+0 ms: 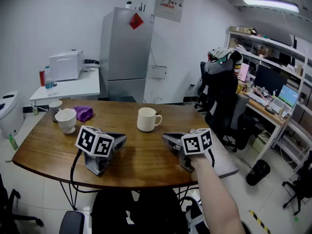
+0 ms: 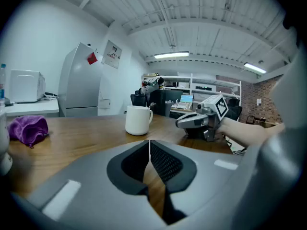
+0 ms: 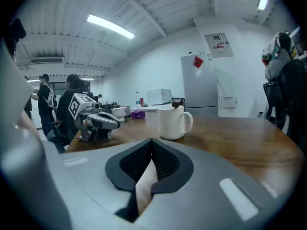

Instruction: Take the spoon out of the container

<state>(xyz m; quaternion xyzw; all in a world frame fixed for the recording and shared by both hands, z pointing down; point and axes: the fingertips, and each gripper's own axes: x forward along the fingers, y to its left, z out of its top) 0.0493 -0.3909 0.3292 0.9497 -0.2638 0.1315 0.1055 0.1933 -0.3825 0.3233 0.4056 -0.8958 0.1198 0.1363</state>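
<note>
Nearest the person, the left gripper (image 1: 122, 139) rests on the wooden desk (image 1: 146, 160), its jaws pressed together with nothing between them. Beside it to the right, the right gripper (image 1: 166, 138) also sits on the desk, held from behind by the person's bare forearm (image 1: 214, 194). Its jaws are likewise closed and empty. Both grippers point inward at each other.

Just beyond the gap between them, a white mug (image 1: 146, 119) stands upright with its handle to the right. No view looks into it, so the spoon cannot be made out, nor which way it points.

Farther left stand a wider white cup (image 1: 66, 120) and a grey cup (image 1: 54, 107), contents unseen. A purple cloth (image 1: 84, 113) lies beside them.
</note>
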